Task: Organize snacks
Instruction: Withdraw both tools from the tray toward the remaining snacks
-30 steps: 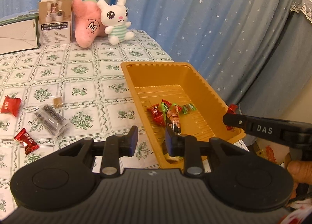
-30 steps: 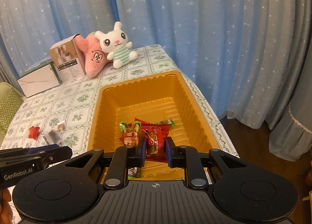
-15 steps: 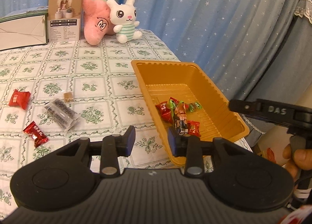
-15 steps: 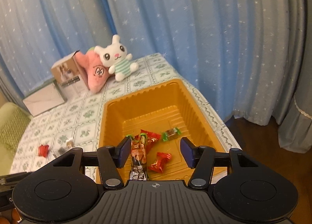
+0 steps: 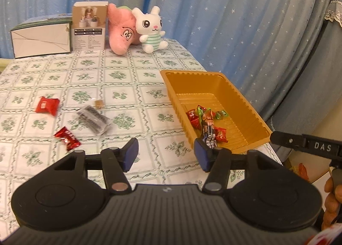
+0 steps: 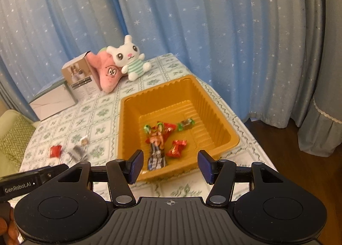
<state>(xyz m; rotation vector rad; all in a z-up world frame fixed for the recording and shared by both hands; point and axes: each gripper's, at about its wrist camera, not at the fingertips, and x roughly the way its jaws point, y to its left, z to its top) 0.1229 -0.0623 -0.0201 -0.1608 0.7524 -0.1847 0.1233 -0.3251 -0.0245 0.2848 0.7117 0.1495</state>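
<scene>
Snacks: partly sorted, judging by the split between tray and cloth. Stage in hand looks like a gap between picks, nothing carried.

Table [image 5: 132,78]: one, under a green-patterned cloth, holding everything. Boxes at the far end: two, a flat white box [image 5: 40,40] and an upright carton [image 5: 88,28]. Plush toys beside them: two, a pink one [image 5: 121,29] and a white bunny [image 5: 150,28].

Tray [image 6: 132,104]: one, orange, near the table's right edge. Left gripper [image 5: 165,151]: spread wide, empty, poised over the cloth just left of the tray's near corner. Right gripper [image 6: 171,161]: likewise spread and empty, above the tray's near wall.

In the tray, about five pieces, partly overlapping: dark bar [image 6: 157,157], orange pack [image 6: 157,136], red wrapper [image 6: 167,127], red twist [image 6: 176,148], green-ended sweet [image 6: 186,124].

Loose on the cloth, well left of the tray, four: grey packet [image 5: 94,119], red pack [image 5: 47,106], red candy [image 5: 67,138], tiny tan sweet [image 5: 98,103].

Next, probably: reach left to one loose piece, come down over it, close across its middle, carry to the tray.
</scene>
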